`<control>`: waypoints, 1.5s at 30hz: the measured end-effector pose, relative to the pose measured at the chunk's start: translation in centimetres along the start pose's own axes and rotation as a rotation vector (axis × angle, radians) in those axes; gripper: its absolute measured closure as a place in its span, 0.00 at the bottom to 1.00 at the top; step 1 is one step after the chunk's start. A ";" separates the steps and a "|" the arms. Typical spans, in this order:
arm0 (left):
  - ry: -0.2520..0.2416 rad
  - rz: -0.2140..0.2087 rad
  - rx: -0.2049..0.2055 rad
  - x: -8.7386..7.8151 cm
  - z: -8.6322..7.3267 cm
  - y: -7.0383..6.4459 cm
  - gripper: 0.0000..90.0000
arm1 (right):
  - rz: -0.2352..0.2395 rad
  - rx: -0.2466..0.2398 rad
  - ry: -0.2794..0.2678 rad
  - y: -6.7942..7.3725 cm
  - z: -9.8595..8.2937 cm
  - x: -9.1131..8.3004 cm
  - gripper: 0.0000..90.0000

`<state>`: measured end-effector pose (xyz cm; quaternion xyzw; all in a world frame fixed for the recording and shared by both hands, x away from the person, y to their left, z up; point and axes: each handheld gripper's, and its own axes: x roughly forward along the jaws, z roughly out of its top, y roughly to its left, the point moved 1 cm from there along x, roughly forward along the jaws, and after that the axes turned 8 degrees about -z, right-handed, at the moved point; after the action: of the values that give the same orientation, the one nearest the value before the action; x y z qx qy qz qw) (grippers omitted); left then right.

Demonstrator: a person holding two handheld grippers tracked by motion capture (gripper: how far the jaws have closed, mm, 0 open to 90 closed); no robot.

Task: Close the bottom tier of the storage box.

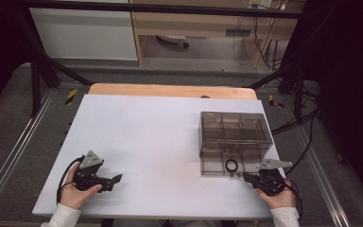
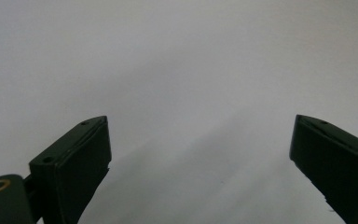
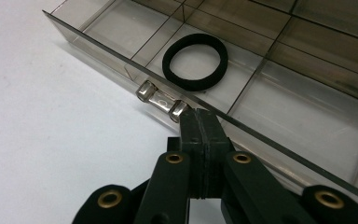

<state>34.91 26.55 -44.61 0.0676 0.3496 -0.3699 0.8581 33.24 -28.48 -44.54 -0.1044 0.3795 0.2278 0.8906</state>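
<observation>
A smoky clear organiser box (image 1: 236,124) stands at the right of the white table (image 1: 151,137), its low drawer (image 1: 211,166) pulled out toward me. One black ring (image 1: 231,165) lies in a front compartment of the drawer; in the right gripper view the ring (image 3: 168,60) lies flat behind the drawer's front wall. My right gripper (image 1: 245,176) is shut, jaws pressed together, its tips (image 3: 201,116) against the drawer's front edge, just right of the small clear handle (image 3: 161,99). My left gripper (image 1: 116,181) rests open at the front left, with bare table between its jaws (image 2: 200,140).
The drawer's other compartments (image 3: 303,116) look bare. A wooden strip (image 1: 170,90) runs along the table's far edge. A dark metal frame (image 1: 42,71) and cables (image 1: 293,123) surround the table.
</observation>
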 end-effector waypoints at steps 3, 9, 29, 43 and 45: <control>0.001 0.000 0.002 0.0 0.0 0.0 0.06 | -0.004 -0.008 0.002 0.1 0.0 0.1 1.00; 0.001 0.000 0.000 0.0 0.0 0.0 0.06 | -0.008 -0.008 -0.001 0.2 0.0 0.2 1.00; 0.001 0.001 -0.001 0.0 0.0 0.0 0.06 | -0.032 -0.021 -0.003 0.4 0.1 0.7 1.00; 0.002 0.002 -0.001 0.0 0.0 0.1 0.06 | -0.040 -0.024 -0.004 0.4 0.2 0.9 1.00; 0.002 0.001 -0.001 0.0 0.0 0.1 0.06 | -0.041 -0.023 -0.004 0.4 0.2 1.0 1.00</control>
<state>34.95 26.57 -44.65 0.0678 0.3504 -0.3692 0.8581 33.77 -27.73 -45.11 -0.1221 0.3729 0.2140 0.8946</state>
